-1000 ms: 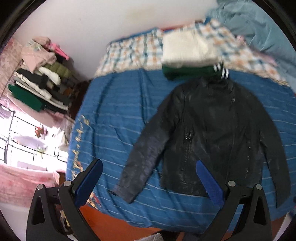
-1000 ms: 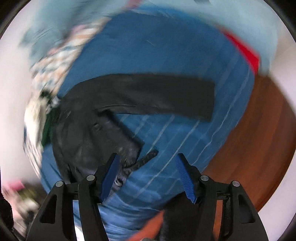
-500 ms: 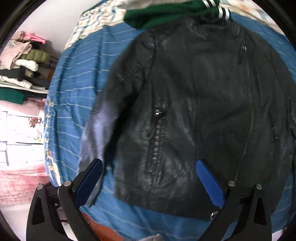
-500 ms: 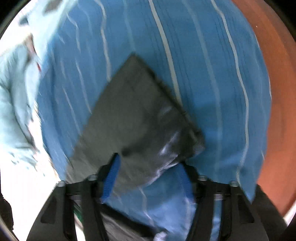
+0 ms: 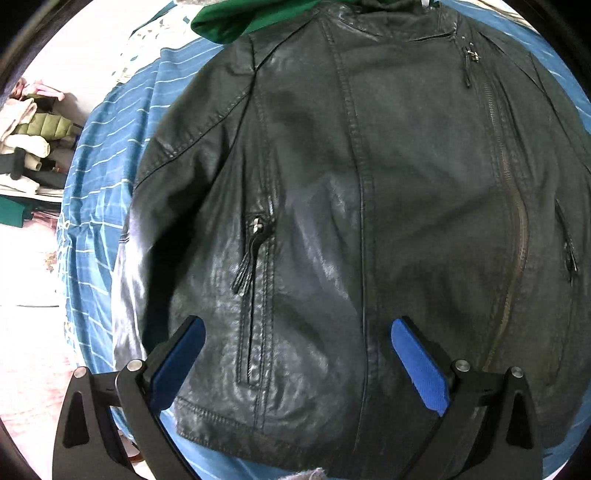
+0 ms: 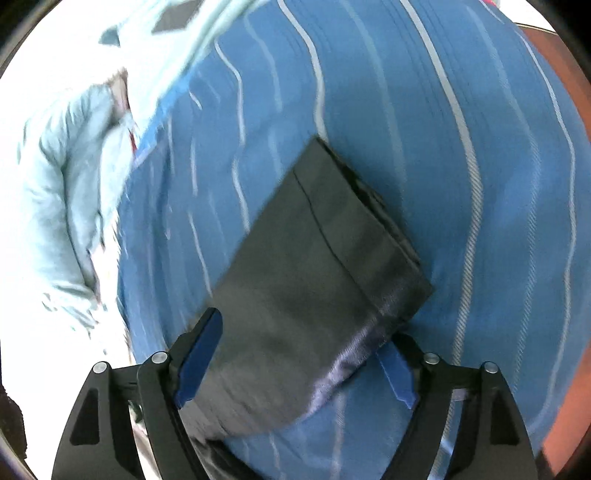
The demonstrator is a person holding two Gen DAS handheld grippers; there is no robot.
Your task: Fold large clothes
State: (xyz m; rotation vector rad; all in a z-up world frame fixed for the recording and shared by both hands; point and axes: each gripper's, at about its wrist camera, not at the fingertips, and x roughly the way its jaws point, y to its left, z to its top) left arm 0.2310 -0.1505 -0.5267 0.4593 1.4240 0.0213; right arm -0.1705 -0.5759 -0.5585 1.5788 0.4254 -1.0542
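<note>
Blue striped bedspread, black jacket

A home bedroom, it seems: a bed under a blue striped cover, stacked folded clothes at far left, and probably a pale duvet beside it.

jackets: 1 | grippers: 2 | green garments: 1
</note>
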